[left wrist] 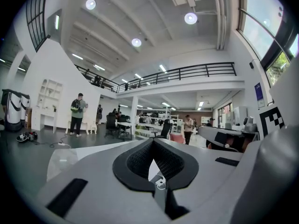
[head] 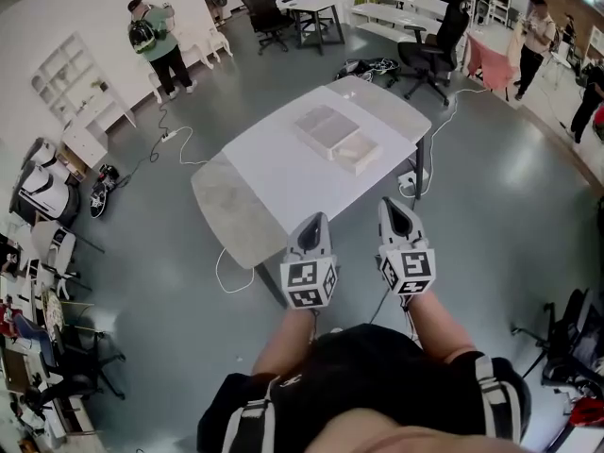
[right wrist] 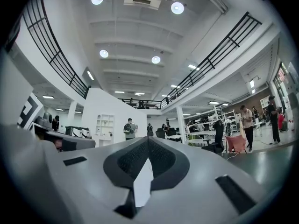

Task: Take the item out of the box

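Left claw [head: 315, 223]: clenched, nothing between its jaws, held at the table's near edge.
Right claw [head: 391, 211]: just beside it at 3 o'clock, clenched, empty.
Table [head: 269, 173]: white, ahead of both claws.
Box [head: 337, 138]: flat, pale, on the table's far half at 12 o'clock, well apart from both claws; contents not discernible.
Office chair [head: 429, 50]: beyond the table, 1 o'clock.
Person in green top [head: 156, 38]: far floor, 10 o'clock.

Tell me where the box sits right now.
In the head view the box lies on the white table, toward its far end, ahead of the left gripper and right gripper.
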